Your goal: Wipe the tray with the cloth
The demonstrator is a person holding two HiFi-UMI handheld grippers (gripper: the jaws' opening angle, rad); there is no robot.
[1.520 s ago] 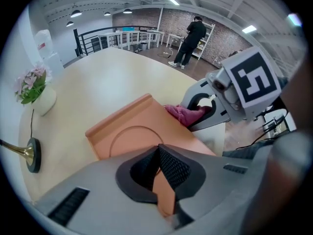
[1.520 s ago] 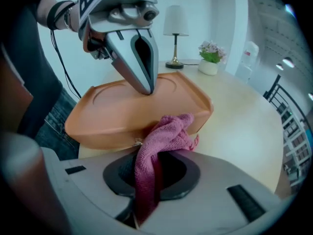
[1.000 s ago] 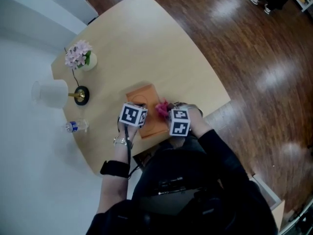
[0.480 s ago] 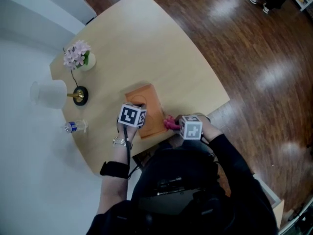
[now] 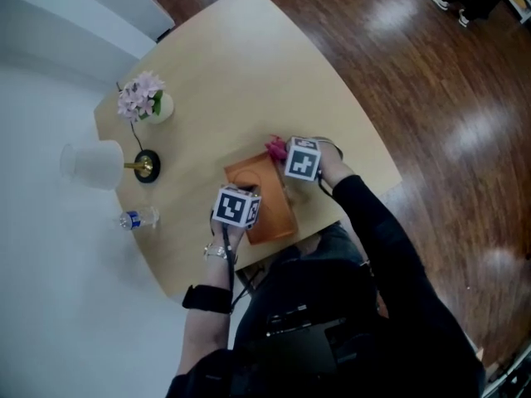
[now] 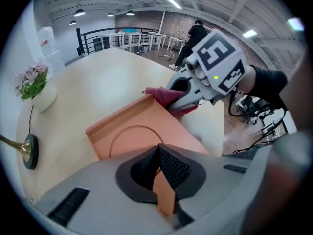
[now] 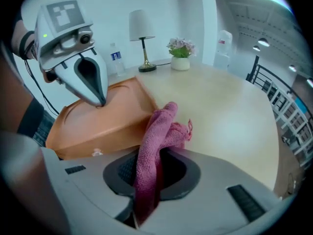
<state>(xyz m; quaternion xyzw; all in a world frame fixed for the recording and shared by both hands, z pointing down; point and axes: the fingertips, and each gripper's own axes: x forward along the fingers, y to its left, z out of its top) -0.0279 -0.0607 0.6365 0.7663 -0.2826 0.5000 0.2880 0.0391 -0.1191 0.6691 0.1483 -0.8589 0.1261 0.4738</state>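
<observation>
Tray, pinched at its near rim by the left claw on the tabletop, needs steadying while the right claw, clamped on the pink cloth at the tray's far corner, drags it flat inward.

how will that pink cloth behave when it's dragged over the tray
Probably floppy: the pink cloth bunches and folds where the right gripper pinches it. Its nubbly weave likely drags on the orange tray rather than sliding. It looks light.
</observation>
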